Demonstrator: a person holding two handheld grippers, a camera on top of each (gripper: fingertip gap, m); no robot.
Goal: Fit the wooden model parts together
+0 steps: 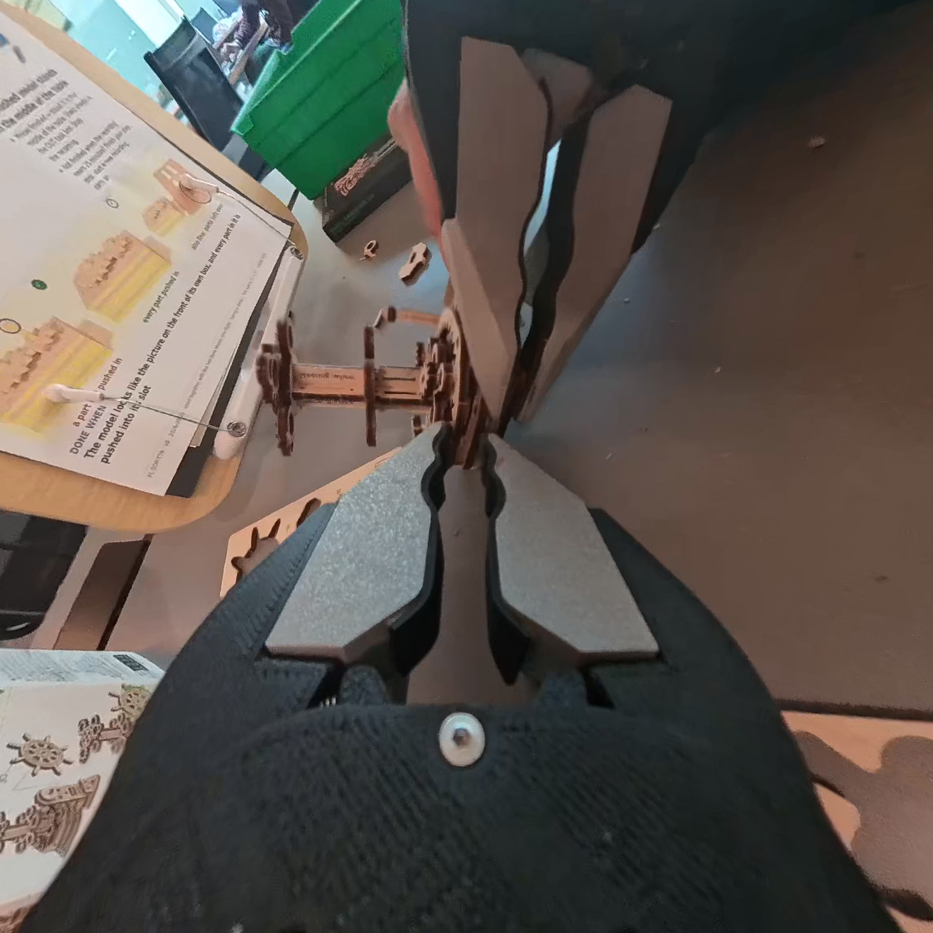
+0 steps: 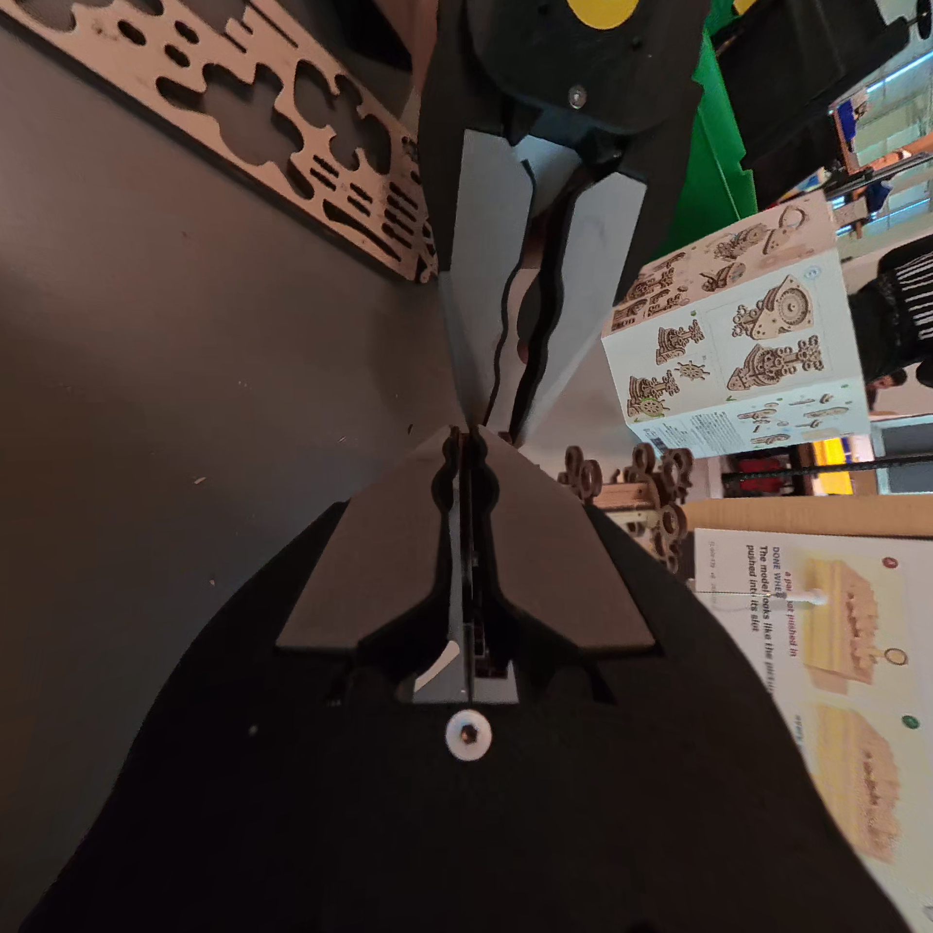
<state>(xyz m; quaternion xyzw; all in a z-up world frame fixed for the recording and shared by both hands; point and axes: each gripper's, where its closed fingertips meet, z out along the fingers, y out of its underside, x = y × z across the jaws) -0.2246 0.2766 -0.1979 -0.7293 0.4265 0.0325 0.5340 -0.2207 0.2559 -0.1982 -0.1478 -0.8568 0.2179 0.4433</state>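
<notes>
The wooden model (image 1: 353, 381), a shaft with dark gears, lies sideways above the grey table. My left gripper (image 1: 465, 442) is shut on its near gear end. My right gripper comes down from above in the left wrist view (image 1: 507, 411) and pinches the same gear end, tip to tip with the left. In the right wrist view my right gripper (image 2: 463, 434) is shut on a thin flat wooden part seen edge-on between its fingers. The left gripper (image 2: 497, 429) meets it from above. The model's gears (image 2: 656, 495) stick out to the right. The joint itself is hidden by the fingertips.
An instruction sheet on a wooden board (image 1: 126, 277) lies just left of the model. A green bin (image 1: 328, 101) and a dark box (image 1: 363, 202) stand behind, with loose wooden pieces (image 1: 414, 262) nearby. A punched-out wooden sheet (image 2: 252, 116) and a white picture box (image 2: 732, 343) lie close.
</notes>
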